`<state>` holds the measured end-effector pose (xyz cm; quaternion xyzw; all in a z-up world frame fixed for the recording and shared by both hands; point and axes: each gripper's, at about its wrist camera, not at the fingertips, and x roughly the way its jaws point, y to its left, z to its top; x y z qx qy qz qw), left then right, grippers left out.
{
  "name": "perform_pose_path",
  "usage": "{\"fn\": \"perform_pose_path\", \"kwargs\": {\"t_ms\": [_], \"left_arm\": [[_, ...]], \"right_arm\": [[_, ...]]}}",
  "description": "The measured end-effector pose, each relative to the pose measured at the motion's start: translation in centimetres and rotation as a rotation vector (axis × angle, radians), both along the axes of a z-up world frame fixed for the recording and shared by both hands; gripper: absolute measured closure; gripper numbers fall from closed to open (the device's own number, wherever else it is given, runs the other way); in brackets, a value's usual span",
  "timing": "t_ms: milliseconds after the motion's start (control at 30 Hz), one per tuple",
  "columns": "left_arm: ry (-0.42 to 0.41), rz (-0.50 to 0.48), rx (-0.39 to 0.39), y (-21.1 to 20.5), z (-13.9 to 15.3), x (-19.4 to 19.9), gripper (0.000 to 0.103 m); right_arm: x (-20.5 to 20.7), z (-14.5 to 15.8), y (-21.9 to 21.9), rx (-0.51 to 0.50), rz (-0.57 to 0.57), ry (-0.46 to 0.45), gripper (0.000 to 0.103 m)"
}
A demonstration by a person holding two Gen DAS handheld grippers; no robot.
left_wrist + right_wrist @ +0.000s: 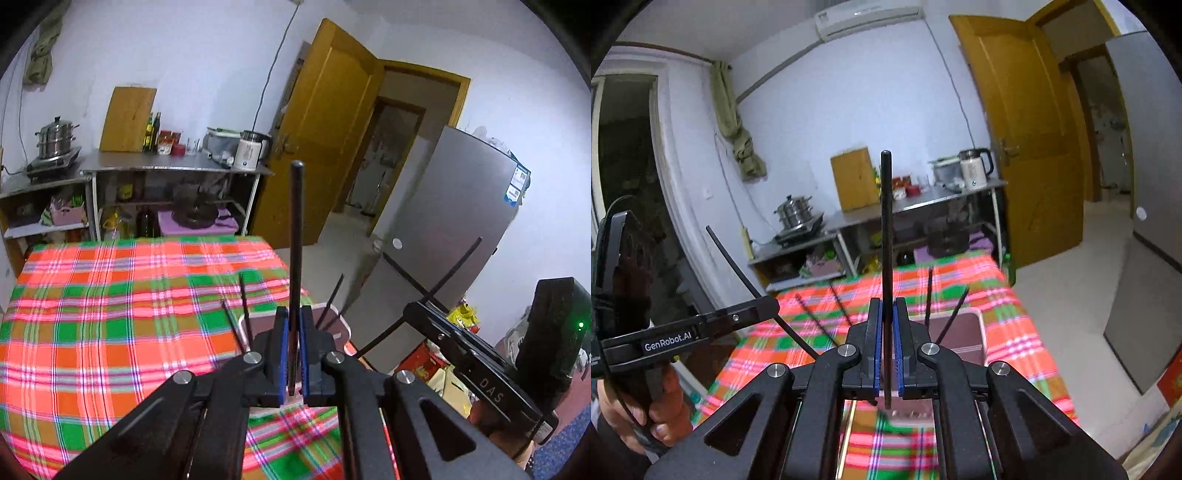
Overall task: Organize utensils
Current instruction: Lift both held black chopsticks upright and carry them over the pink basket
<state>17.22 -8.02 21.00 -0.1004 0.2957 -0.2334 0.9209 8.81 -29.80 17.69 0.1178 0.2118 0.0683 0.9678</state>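
Left gripper [291, 354] jaws clamped on upright chopstick [296, 236]; right gripper [885, 350] likewise on second chopstick [885, 236] — held vertical, probably for dropping into holder [964, 332] on plaid surface [110, 295].

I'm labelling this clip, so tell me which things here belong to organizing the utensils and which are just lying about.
Job: left gripper and right gripper, each clamping a black chopstick; holder with chopsticks.
Lying about: kettle, steamer pot, fridge.
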Motion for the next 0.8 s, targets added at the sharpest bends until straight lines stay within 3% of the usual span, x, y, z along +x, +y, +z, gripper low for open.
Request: {"fn": "perform_pose_path", "kwargs": {"t_ms": [233, 467, 800], "left_arm": [[0.012, 0.005, 0.019, -1.1, -1.0, 2.4, 0.097], [0.077, -0.002, 0.041, -1.9, -4.4, 3.8, 0.097], [0.127, -0.026, 0.072, -2.7, -7.1, 4.5, 0.097]], "right_arm": [[2.2, 0.6, -1.1, 0.002, -0.032, -0.019, 0.098], [4.2, -2.7, -1.1, 0.01, -0.035, 0.051, 0.098], [5.6, -6.7, -0.8, 0.014, -0.018, 0.142, 0.098]]}}
